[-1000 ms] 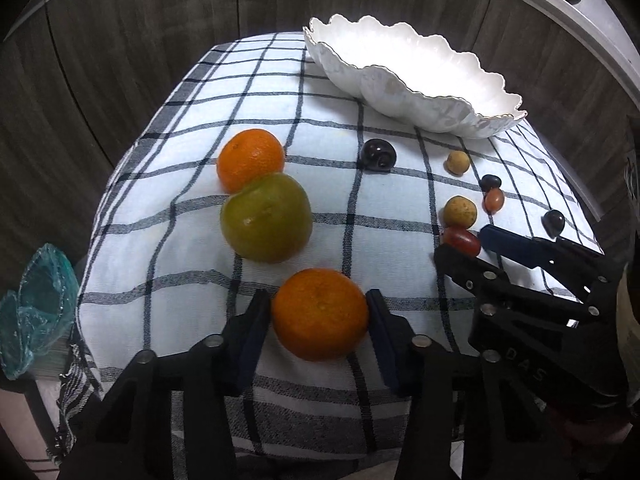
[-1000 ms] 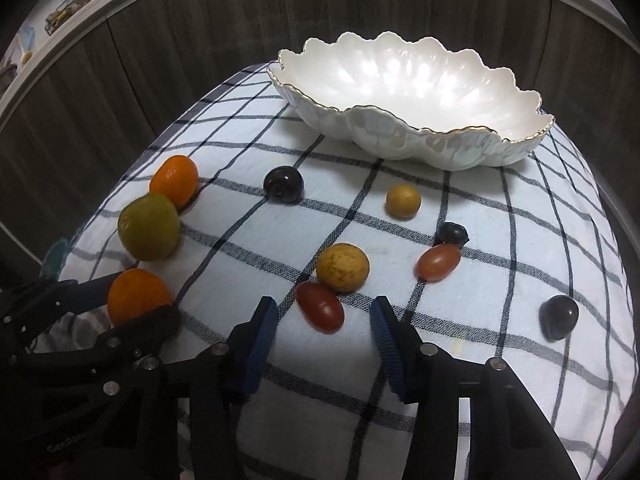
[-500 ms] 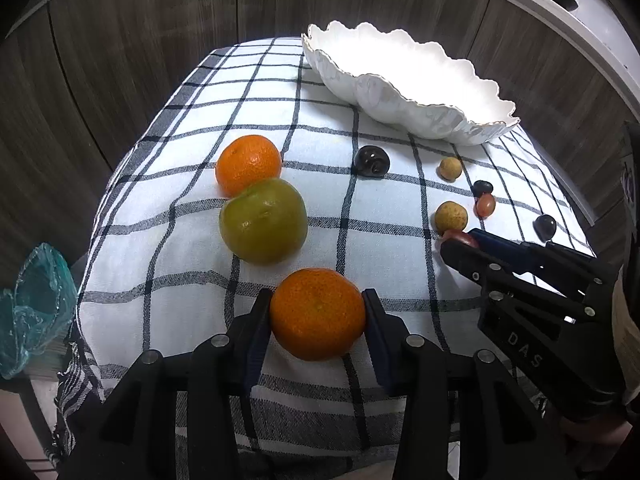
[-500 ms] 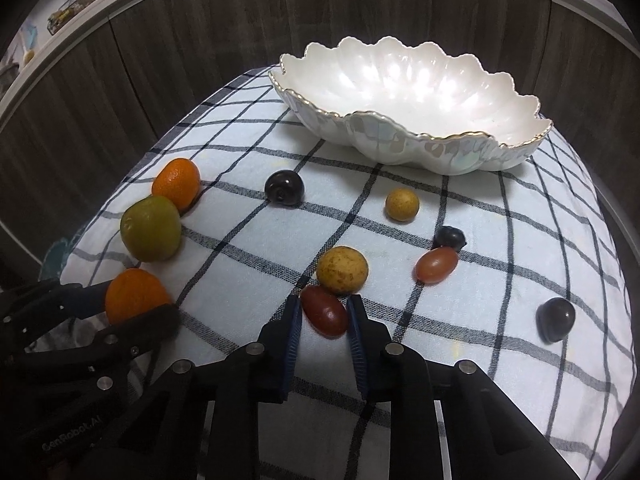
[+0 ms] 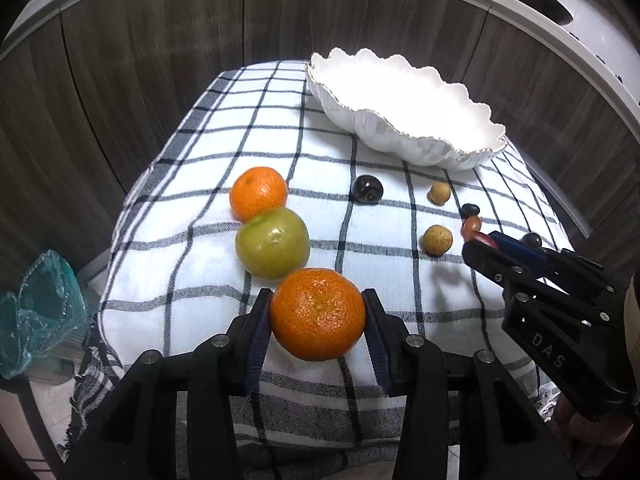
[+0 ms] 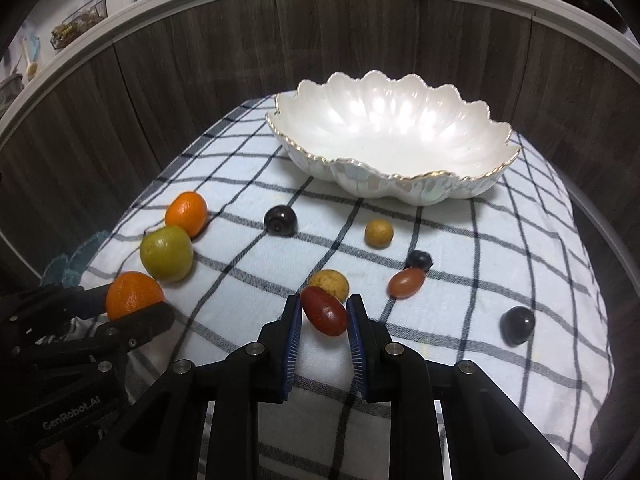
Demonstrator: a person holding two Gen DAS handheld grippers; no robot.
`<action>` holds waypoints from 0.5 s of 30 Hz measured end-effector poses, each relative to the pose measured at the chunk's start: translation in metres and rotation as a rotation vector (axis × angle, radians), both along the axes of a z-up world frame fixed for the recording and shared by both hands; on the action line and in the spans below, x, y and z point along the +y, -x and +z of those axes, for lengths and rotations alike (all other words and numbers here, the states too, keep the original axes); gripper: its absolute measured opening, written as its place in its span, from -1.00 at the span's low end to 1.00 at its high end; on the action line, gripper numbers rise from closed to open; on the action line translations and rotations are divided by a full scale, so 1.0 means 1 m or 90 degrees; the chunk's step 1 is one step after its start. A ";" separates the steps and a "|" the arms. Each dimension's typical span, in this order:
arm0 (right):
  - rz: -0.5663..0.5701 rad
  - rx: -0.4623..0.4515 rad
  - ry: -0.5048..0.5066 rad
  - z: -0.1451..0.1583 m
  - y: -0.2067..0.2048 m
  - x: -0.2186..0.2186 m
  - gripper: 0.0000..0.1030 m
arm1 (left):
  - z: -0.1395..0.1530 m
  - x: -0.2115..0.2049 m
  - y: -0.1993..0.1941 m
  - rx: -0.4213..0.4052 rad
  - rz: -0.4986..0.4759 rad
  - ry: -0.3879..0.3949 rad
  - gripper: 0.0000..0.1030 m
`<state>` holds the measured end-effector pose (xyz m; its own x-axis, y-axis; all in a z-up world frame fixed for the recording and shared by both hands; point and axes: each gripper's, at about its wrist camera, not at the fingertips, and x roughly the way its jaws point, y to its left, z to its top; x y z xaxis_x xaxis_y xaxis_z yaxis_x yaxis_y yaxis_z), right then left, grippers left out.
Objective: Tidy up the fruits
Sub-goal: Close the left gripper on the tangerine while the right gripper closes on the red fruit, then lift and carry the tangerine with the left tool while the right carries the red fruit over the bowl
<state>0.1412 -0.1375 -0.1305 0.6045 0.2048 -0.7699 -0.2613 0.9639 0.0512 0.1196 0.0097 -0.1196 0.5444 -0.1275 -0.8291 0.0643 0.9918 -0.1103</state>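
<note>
Fruits lie scattered on a checked cloth [image 6: 500, 240] in front of a white scalloped bowl [image 6: 392, 140], which holds none of them. One orange [image 5: 317, 313] sits clamped between the blue pads of the left gripper [image 5: 317, 318], jaws closed against both its sides, just in front of a green fruit [image 5: 272, 247] that touches a second orange [image 5: 258, 192]. The right gripper [image 6: 324, 320] is closed narrowly on a dark red oval fruit [image 6: 324, 315], with a yellow round fruit [image 6: 330, 283] just behind it. Farther out lie a lighter red oval fruit [image 6: 406, 283], a smaller yellow fruit [image 6: 378, 233] and three dark round fruits [image 6: 281, 220], well apart.
</note>
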 end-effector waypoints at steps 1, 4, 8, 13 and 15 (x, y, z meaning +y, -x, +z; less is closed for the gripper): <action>-0.002 -0.003 -0.001 0.002 0.002 -0.001 -0.52 | 0.003 0.000 0.000 -0.004 0.000 -0.003 -0.16; -0.005 -0.012 -0.004 0.010 0.004 -0.003 -0.52 | 0.013 -0.002 0.000 -0.024 -0.005 -0.011 -0.16; -0.011 -0.026 -0.008 0.019 0.004 -0.006 -0.52 | 0.020 -0.007 -0.004 -0.031 -0.012 -0.014 -0.16; -0.027 -0.035 -0.012 0.026 0.002 -0.014 -0.52 | 0.029 -0.013 -0.010 -0.043 -0.022 -0.019 -0.16; -0.035 -0.039 -0.013 0.029 0.000 -0.017 -0.52 | 0.033 -0.017 -0.014 -0.048 -0.027 -0.019 -0.16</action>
